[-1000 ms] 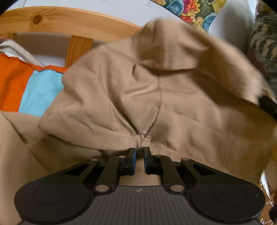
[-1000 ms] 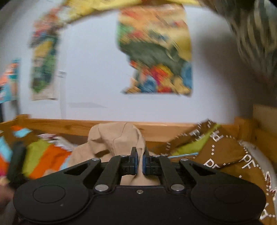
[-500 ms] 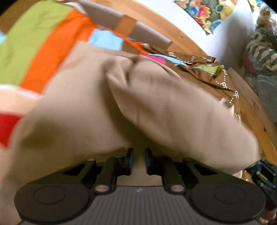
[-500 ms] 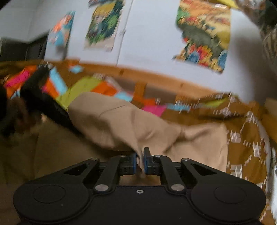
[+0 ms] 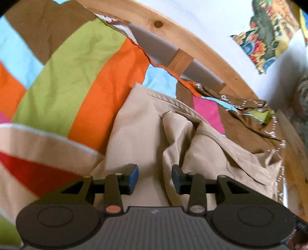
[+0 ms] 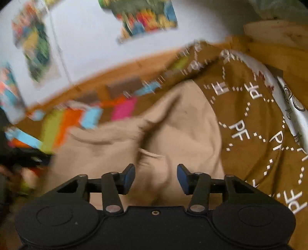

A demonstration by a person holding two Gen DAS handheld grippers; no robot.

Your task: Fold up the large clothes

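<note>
A large beige garment (image 5: 154,134) lies crumpled on a bed; in the right wrist view the same beige garment (image 6: 179,130) spreads ahead of the fingers, blurred. My left gripper (image 5: 155,176) is open just above the cloth, nothing between its blue-padded fingers. Over another part of the cloth my right gripper (image 6: 156,176) is open too, its gap holding only the fabric lying underneath. A fold ridge runs up the garment from the left gripper's right finger.
The bed carries a striped cover (image 5: 77,77) in green, orange, blue and pink. A brown blanket (image 6: 259,134) with white "PF" lettering lies at the right. A wooden bed rail (image 5: 192,42) runs behind, with posters (image 6: 144,17) on the white wall.
Both grippers were shut on the beige garment while it was lifted and swung down; now both have opened and let it go onto the bed.
</note>
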